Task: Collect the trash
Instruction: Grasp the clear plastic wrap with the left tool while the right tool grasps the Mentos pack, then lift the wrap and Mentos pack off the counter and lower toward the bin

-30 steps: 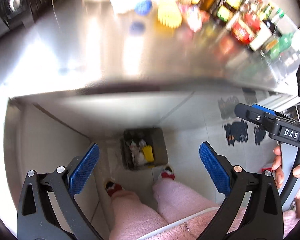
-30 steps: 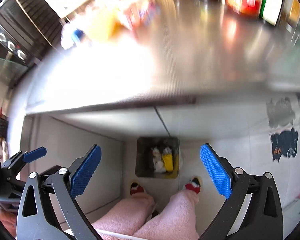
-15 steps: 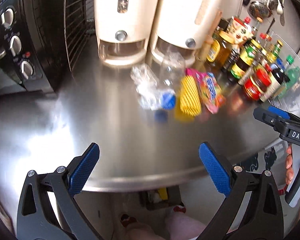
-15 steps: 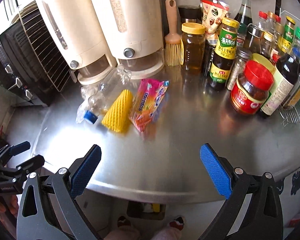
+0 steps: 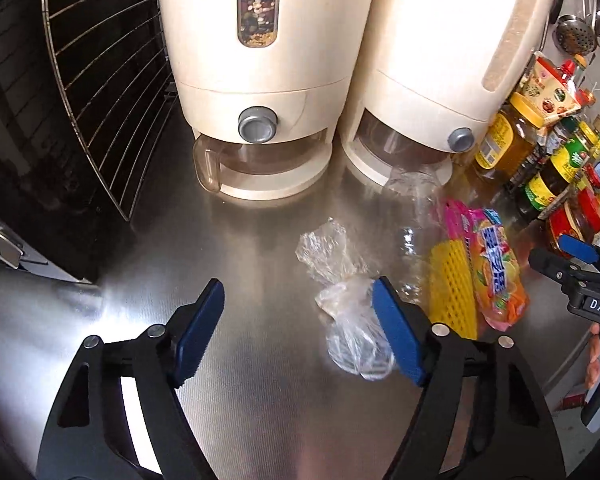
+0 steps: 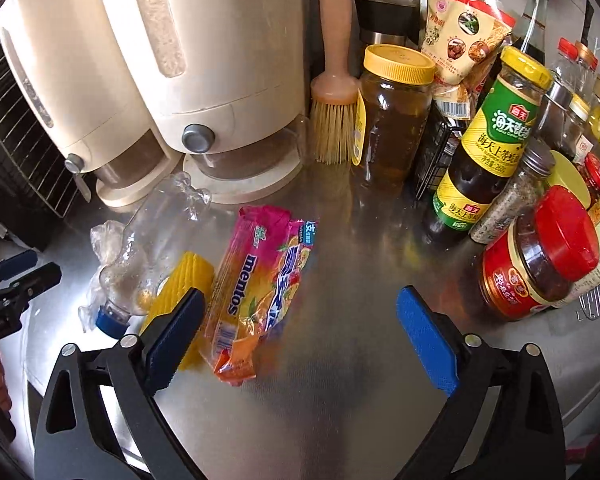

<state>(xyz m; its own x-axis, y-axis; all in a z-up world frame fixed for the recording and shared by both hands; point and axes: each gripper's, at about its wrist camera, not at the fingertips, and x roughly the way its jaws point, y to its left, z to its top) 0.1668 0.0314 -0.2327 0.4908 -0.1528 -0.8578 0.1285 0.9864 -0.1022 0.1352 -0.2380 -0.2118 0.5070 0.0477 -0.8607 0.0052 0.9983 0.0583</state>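
Trash lies on the steel counter (image 5: 260, 400): a crumpled clear plastic bag (image 5: 340, 292), a squashed clear bottle (image 6: 156, 232) with a blue cap, a yellow foam net (image 6: 188, 276) and a pink-orange Mentos wrapper (image 6: 260, 280). My left gripper (image 5: 298, 332) hangs over the bag and its jaws are closing. The bag sits just inside the right pad, and neither pad presses on it. My right gripper (image 6: 300, 340) is also closing, wide apart, with the wrapper's lower end just inside its left finger. The net (image 5: 448, 292) and wrapper (image 5: 492, 264) lie right of the left gripper.
Two cream grain dispensers (image 5: 260, 80) stand at the back. A wire rack (image 5: 108, 80) and a black oven are at the left. Sauce bottles and jars (image 6: 532, 256) crowd the right. A brush (image 6: 334, 92) leans by a honey jar (image 6: 396, 112).
Both grippers swung up from over the floor bin and in over the counter, close above the trash. The left jaws have narrowed markedly, the right ones slightly.
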